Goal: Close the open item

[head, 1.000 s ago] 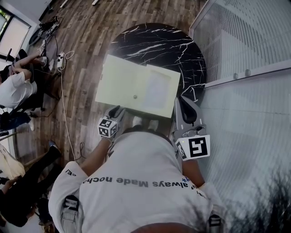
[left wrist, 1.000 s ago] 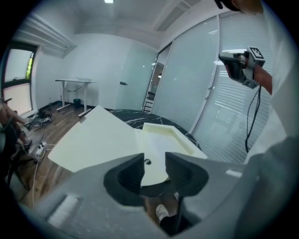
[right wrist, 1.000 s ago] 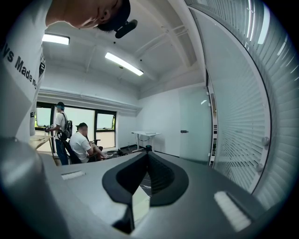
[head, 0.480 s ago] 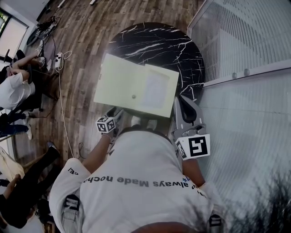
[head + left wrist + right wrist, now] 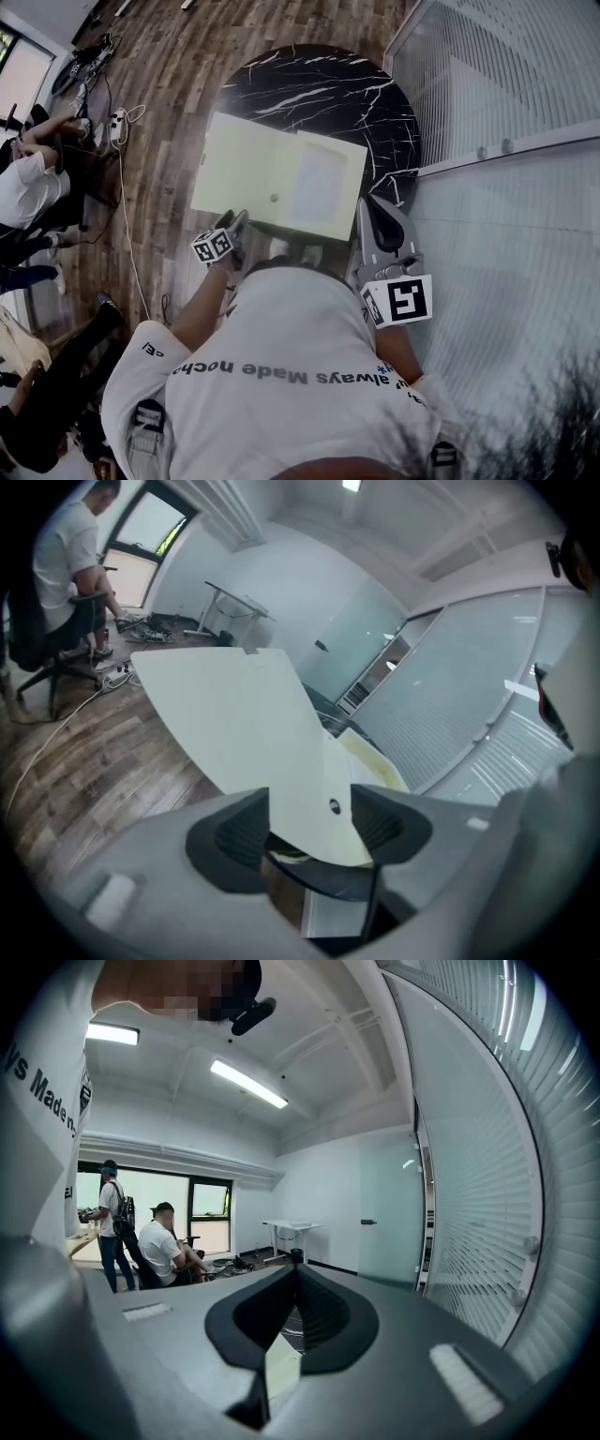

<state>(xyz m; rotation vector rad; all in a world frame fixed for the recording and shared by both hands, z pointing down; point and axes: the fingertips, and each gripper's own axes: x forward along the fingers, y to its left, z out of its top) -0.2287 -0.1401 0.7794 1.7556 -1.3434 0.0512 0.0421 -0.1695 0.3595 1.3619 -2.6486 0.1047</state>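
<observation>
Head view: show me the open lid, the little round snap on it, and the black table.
open lid (image 5: 239,169), head view, middle of the pale flap
snap (image 5: 274,198), head view, the round stud itself
black table (image 5: 319,84), head view, bare marble far side

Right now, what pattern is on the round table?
Black table with white marble veins; head view shows it best.

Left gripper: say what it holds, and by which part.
Nothing. On the left gripper the jaws have just been opening and stand wide; the box lid has its near edge between them, ungripped.
</observation>
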